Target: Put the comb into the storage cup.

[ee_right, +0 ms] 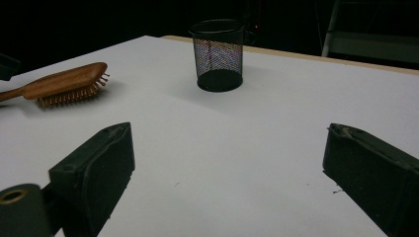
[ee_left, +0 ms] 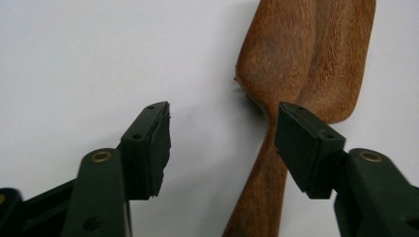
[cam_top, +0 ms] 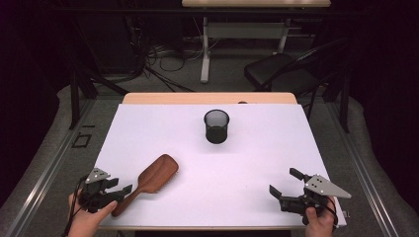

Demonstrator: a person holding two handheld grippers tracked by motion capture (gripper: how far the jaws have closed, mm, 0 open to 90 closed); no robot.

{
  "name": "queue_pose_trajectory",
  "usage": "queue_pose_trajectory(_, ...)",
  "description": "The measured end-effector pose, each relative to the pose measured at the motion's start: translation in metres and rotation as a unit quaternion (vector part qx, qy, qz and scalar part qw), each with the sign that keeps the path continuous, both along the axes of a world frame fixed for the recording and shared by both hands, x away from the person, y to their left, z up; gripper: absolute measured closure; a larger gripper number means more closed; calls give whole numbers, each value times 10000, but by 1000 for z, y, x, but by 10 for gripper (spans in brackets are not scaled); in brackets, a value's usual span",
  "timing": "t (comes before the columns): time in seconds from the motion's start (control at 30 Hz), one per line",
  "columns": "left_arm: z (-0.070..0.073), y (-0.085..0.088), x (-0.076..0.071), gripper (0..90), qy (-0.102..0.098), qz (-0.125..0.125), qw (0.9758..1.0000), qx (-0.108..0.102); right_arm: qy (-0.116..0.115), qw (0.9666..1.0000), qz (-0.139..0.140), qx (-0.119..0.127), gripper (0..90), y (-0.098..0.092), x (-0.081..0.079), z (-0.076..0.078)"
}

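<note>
Wooden brush lying flat at the near-left corner of the white worktop (cam_top: 257, 148).

Brown oval wooden paddle hairbrush (cam_top: 157, 176) resting bristles down, handle toward the near-left corner. Left gripper (cam_top: 122, 188) at that handle, jaws apart, handle neck just beside one pad, not clamped. Right gripper (cam_top: 285, 181) near the near-right corner, jaws spread wide over bare surface. Black wire-mesh cup (cam_top: 216, 126) upright toward the far edge, well apart from both.

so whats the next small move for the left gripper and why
Probably shift the left gripper sideways to centre the brush handle, then close. Its fingers stand open, and the handle lies against one finger rather than midway. The cup stands upright farther back.
</note>
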State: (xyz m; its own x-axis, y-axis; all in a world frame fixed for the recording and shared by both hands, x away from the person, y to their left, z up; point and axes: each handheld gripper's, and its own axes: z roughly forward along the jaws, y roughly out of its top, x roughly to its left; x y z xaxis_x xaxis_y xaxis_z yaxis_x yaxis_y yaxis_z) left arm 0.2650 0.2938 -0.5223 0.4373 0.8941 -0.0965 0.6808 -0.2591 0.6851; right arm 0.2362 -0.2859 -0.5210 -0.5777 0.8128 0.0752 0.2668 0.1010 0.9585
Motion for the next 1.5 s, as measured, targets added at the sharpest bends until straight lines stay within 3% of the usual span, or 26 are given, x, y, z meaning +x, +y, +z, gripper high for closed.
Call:
queue_pose_trajectory(0.1,1,2,0,371,-50,31,9999,-115,-13,10000,1,-27,54,0,0,0)
queue_pose_trajectory(0.2,2,5,0,357,29,51,9997,-218,-11,10000,3,-38,55,0,0,0)
queue_pose_trajectory(0.27,1,7,0,357,-55,-21,9995,-313,-11,10000,-1,-37,56,0,0,0)
queue_pose_trajectory(0.4,3,10,0,357,32,-11,9989,-464,-6,10000,0,-42,56,0,0,0)
queue_pose_trajectory(0.67,7,10,-2,344,-51,-160,9988,-453,-2,10000,-7,-40,56,0,0,0)
queue_pose_trajectory(0.73,7,9,-2,273,-79,-178,9984,-537,14,10000,2,-50,56,0,0,0)
queue_pose_trajectory(0.87,8,7,1,148,-77,-197,9985,-513,46,10000,-18,-30,56,1,0,0)
queue_pose_trajectory(0.93,9,6,1,143,-96,-171,9983,-547,27,10000,-17,-11,56,1,0,-1)
queue_pose_trajectory(1.1,12,5,2,4,-174,-180,9974,-674,37,10000,-32,-15,56,1,0,-1)
queue_pose_trajectory(1.3,14,2,4,2,-104,-230,9970,-726,20,10000,-35,-47,56,0,0,-1)
queue_pose_trajectory(1.5,18,-2,6,2,-51,-398,9978,-528,47,10000,-33,-39,56,1,1,-1)
